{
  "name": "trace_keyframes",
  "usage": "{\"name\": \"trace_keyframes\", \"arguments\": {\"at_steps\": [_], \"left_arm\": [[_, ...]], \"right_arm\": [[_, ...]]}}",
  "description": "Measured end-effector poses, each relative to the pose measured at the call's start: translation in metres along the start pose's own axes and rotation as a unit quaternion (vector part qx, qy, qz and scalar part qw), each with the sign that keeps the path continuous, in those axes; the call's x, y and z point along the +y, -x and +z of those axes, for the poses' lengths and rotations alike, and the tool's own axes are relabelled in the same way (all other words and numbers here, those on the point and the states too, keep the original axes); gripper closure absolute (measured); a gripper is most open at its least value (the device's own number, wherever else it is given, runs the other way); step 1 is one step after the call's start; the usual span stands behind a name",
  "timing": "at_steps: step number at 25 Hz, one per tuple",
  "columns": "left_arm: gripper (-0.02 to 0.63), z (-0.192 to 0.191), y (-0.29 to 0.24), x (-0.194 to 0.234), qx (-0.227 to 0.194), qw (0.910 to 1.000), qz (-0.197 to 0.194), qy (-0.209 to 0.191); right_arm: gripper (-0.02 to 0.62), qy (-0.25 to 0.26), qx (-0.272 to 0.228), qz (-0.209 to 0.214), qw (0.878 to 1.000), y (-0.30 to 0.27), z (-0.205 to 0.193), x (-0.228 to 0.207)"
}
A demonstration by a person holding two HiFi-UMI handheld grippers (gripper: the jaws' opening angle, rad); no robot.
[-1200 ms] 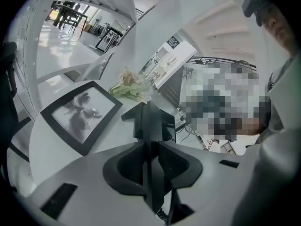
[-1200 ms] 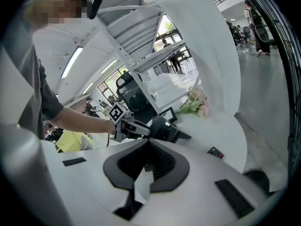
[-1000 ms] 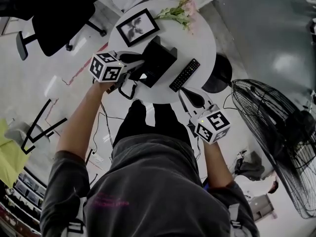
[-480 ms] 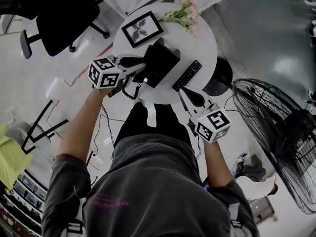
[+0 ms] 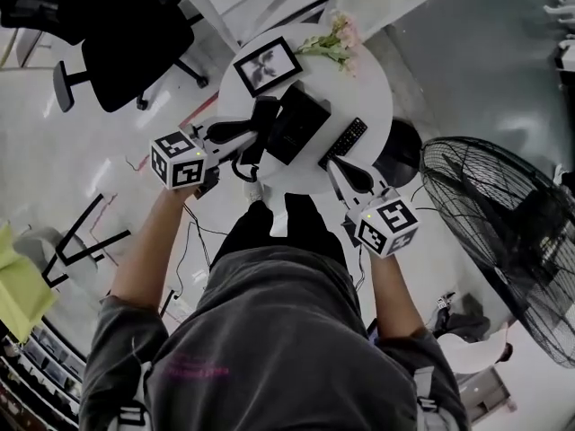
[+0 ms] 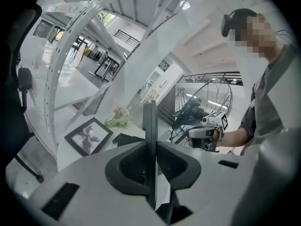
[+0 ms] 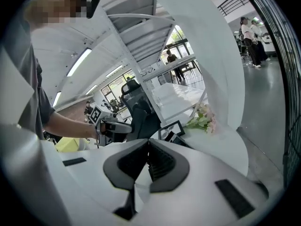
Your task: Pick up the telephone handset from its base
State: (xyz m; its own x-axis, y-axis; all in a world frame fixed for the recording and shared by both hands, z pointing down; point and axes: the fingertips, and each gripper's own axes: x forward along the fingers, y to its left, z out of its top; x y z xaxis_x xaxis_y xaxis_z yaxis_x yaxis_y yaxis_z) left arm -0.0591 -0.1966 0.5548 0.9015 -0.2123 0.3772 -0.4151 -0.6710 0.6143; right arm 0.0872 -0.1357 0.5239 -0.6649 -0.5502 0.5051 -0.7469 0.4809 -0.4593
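Note:
The black telephone handset (image 5: 266, 113) hangs off and just left of its black base (image 5: 301, 126), which sits on the round white table (image 5: 373, 83). My left gripper (image 5: 250, 130) is shut on the handset. In the left gripper view the handset (image 6: 149, 121) shows edge-on, as a thin upright slab pinched between the pads, with the base (image 6: 123, 139) below. A dark cord (image 5: 241, 165) dangles under the handset. My right gripper (image 5: 349, 176) hovers at the table's near edge, shut with nothing in it (image 7: 148, 160).
On the table lie a black remote (image 5: 344, 142), a framed picture (image 5: 267, 65) and a bunch of pink flowers (image 5: 331, 41). A large floor fan (image 5: 503, 241) stands to the right, and an office chair (image 5: 126, 34) at the upper left.
The left gripper has risen and drawn left with the handset, lifting it off the base. The right gripper has risen slightly and stays shut.

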Motion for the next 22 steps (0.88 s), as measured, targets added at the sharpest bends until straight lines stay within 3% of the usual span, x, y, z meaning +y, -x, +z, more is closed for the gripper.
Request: {"name": "trace_keyframes", "arguments": {"at_steps": [22], "left_arm": [[0.528,0.042,0.096,-0.089,-0.104,0.9928,0.0,-0.06]], "right_arm": [[0.574,0.055,-0.061,-0.022,0.996,0.027,0.031,0.074]]}}
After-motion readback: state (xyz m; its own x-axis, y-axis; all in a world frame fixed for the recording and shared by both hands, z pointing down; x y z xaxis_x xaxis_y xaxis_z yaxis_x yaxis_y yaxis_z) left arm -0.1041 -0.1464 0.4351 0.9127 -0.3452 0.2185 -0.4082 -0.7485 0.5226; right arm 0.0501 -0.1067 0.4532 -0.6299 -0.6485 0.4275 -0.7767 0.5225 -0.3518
